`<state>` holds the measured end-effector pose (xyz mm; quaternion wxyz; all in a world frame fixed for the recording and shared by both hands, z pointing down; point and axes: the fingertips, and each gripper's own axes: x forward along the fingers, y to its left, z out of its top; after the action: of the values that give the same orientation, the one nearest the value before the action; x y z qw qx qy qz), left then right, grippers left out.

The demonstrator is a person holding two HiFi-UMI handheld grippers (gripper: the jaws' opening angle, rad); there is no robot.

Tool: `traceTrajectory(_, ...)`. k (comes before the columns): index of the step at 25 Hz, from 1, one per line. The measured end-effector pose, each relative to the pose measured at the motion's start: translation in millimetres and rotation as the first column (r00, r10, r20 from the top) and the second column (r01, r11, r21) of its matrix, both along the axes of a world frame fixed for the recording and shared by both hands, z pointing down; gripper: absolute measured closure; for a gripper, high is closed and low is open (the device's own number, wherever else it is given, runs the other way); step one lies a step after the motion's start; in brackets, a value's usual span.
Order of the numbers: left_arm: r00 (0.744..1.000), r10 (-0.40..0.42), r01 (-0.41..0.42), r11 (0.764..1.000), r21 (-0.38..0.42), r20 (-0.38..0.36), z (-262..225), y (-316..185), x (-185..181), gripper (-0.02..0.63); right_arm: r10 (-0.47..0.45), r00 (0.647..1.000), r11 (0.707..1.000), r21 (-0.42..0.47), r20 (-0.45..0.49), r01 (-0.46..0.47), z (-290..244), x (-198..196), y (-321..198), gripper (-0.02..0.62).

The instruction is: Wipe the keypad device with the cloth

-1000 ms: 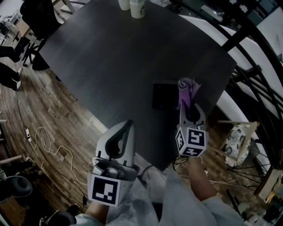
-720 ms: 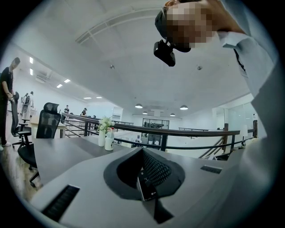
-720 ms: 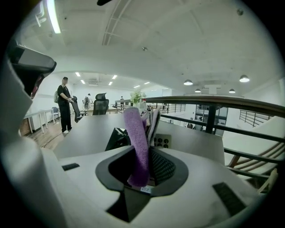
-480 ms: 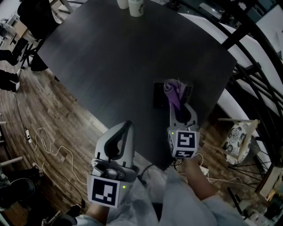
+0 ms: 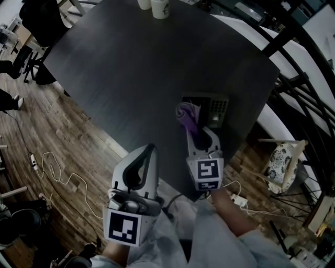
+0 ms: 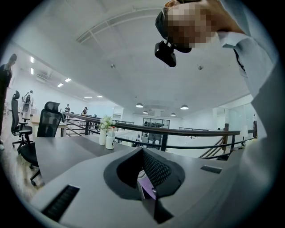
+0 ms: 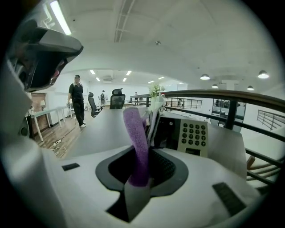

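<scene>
The keypad device lies near the dark table's right front edge; its pale keypad shows uncovered. A rolled purple cloth is clamped in my right gripper, which is shut on it. The cloth rests at the device's left end, over its dark part. In the right gripper view the cloth stands up out of the jaws. My left gripper hangs shut just off the table's front edge, apart from the device, with nothing held that I can see.
Two cups stand at the table's far edge. A dark railing runs along the right, with a patterned stool below it. Cables lie on the wood floor. A person stands far off.
My right gripper has dragged the cloth leftward and nearer across the device, from over the keypad to its left end, which uncovered the keys. The left gripper stayed put.
</scene>
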<state>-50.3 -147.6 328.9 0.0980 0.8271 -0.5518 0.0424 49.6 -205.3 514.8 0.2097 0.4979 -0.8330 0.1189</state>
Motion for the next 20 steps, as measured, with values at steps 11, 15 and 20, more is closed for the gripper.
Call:
traceTrajectory(11,1.000,0.015,-0.015,1.000,0.001,0.003,-2,3,7,0.594,0.029,0.999,0.999,-0.020,0.025,-0.029,6,15,2,0.497)
traceTrajectory(15,1.000,0.024,-0.024,1.000,0.001,0.002,-2,4,9,0.594,0.080,0.996,0.996,-0.034,0.034,-0.079,8,33,2,0.497)
traceTrajectory(20,0.999,0.037,-0.037,0.999,0.005,-0.001,-4,4,15,0.592,0.159,0.986,0.987,-0.044,0.043,-0.157,8,61,1,0.497)
